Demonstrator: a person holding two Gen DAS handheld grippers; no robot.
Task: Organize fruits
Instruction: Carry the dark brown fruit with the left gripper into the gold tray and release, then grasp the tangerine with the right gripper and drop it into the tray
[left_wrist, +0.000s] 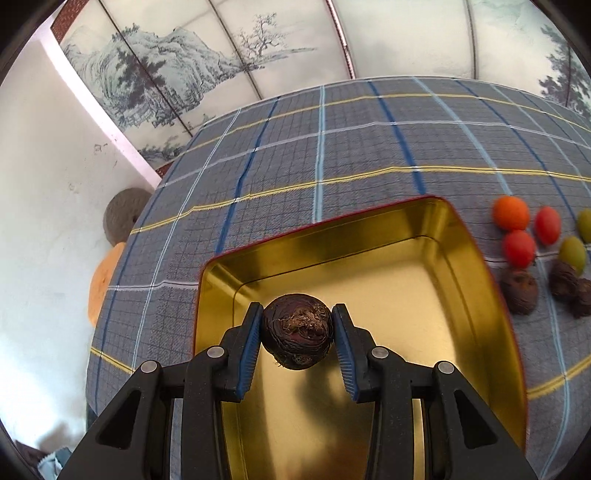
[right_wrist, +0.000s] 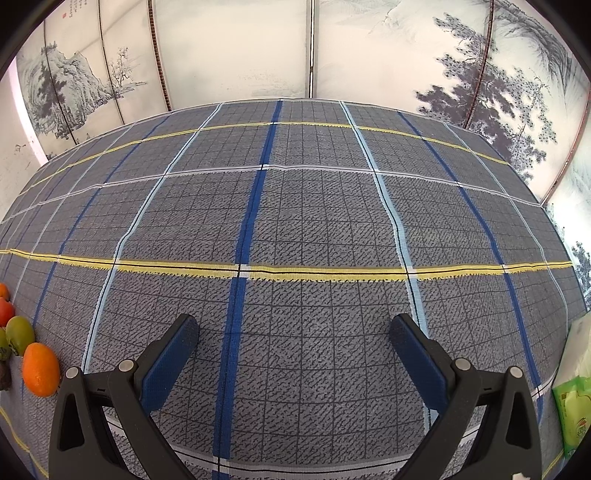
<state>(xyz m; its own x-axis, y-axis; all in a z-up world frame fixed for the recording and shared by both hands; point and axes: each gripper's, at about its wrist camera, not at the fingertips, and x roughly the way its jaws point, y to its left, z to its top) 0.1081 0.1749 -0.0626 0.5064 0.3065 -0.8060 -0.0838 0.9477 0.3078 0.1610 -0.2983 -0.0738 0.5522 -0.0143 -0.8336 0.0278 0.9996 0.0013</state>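
Observation:
My left gripper (left_wrist: 297, 332) is shut on a dark brown water chestnut (left_wrist: 297, 330), held above the empty gold tin tray (left_wrist: 461, 236) with a red rim. To the tray's right on the plaid cloth lie an orange fruit (left_wrist: 511, 213), two red tomatoes (left_wrist: 547, 225), green fruits (left_wrist: 573, 252) and more brown water chestnuts (left_wrist: 519, 291). My right gripper (right_wrist: 295, 339) stands open over bare cloth with nothing between its fingers. At the left edge of the right wrist view sit an orange fruit (right_wrist: 40, 369) and a green fruit (right_wrist: 20, 334).
The table wears a grey plaid cloth (right_wrist: 295, 221) and ends at a painted folding screen (right_wrist: 236, 48). Round cushions, grey (left_wrist: 125, 218) and orange (left_wrist: 101, 284), lie on the floor left of the table. A green packet (right_wrist: 574, 413) sits at the right edge.

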